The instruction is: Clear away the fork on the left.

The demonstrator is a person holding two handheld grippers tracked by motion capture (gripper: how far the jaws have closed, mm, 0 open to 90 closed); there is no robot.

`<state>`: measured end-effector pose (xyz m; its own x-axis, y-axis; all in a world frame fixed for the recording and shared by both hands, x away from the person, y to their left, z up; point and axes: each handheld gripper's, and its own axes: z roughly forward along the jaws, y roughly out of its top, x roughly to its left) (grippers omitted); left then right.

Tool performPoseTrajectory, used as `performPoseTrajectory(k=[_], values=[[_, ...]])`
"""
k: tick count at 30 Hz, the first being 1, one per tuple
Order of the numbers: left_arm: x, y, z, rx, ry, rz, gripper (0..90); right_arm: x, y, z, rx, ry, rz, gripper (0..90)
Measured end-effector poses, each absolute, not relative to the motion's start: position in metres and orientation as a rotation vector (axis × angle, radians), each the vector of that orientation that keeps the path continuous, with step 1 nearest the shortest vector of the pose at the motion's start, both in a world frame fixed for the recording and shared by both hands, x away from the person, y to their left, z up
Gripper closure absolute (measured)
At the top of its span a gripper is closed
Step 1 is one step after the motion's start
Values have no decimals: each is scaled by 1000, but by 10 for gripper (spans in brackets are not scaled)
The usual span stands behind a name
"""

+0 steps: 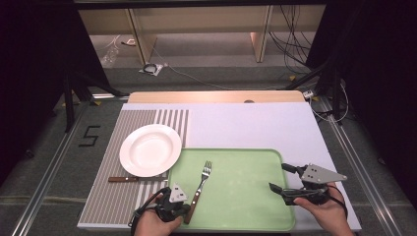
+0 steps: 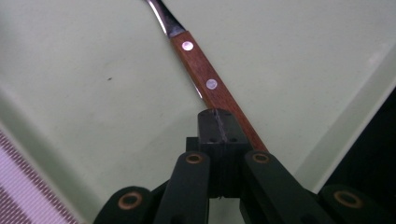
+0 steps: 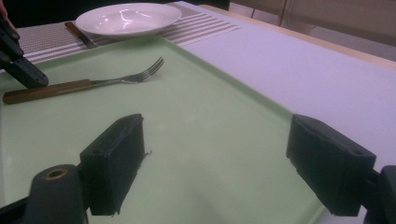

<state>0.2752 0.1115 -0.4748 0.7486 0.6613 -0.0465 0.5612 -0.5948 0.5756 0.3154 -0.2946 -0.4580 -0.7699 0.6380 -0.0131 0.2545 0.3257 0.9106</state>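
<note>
fork (image 1: 201, 183) | on green tray (image 1: 246, 206), handle end nearest the tray's front-left corner | left gripper (image 2: 219, 122) jaws pressed together beside handle, not pinching | right gripper (image 3: 224, 163) spread | risk: handle nudged, fork skids away

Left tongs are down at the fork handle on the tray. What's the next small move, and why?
Probably lift the left tongs slightly to test the grip: their jaws look closed on the fork at its wooden handle, which lies flat on the green tray. The right tongs wait open.
</note>
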Motion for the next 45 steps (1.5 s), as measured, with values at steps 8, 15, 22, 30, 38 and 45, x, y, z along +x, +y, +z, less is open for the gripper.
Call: performPoseTrajectory(k=[8,15,22,30,38,45], values=[[276,96,-477,2364,814,202,890,316,-294,-458,788,2224,1432,203],[277,95,-478,2352,808,207,884,315,-294,-457,793,2233,1416,203],[281,105,-475,2276,814,275,824,315,-294,-458,792,2226,1430,203],[293,124,-470,2176,840,370,712,314,-295,-457,794,2229,1420,203],[303,149,-461,1967,846,468,377,314,-295,-457,796,2226,1421,203],[314,185,-461,1872,911,538,1,314,-295,-458,799,2221,1434,203]])
